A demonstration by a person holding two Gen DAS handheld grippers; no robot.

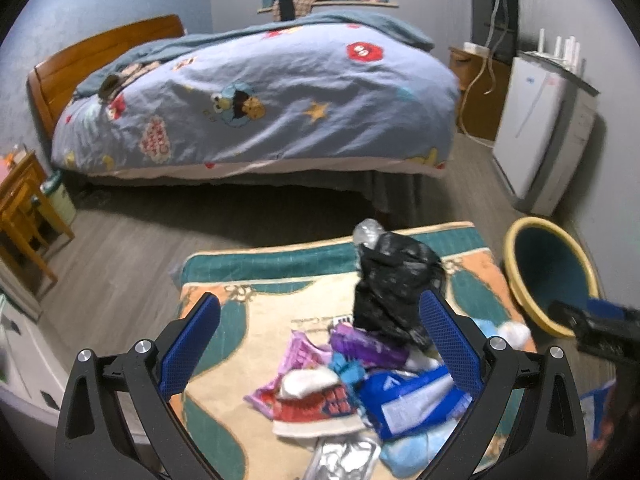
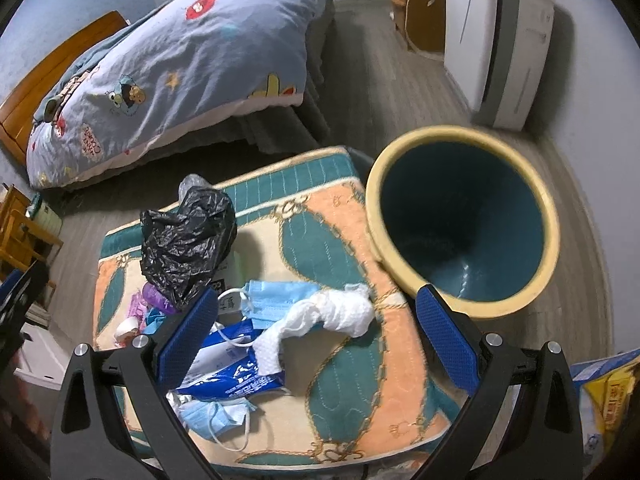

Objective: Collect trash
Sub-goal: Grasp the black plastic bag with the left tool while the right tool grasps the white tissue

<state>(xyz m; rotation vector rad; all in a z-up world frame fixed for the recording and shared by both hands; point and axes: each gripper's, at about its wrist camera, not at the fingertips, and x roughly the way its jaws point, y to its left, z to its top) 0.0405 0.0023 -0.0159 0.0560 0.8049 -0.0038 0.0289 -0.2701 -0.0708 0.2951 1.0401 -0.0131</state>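
I hold both sets of jaws spread and empty above the trash pile, which lies heaped on the near left of the patterned mat. My right gripper frames the white crumpled tissue, probably because it lies nearest the bin standing at the mat's right edge, mouth open to take drops. My left gripper hovers over the wrappers by the black bag.

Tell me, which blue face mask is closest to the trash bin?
The flat blue mask under the white crumpled tissue, near the bin. The other mask lies crumpled at the mat's near edge, much farther from it.
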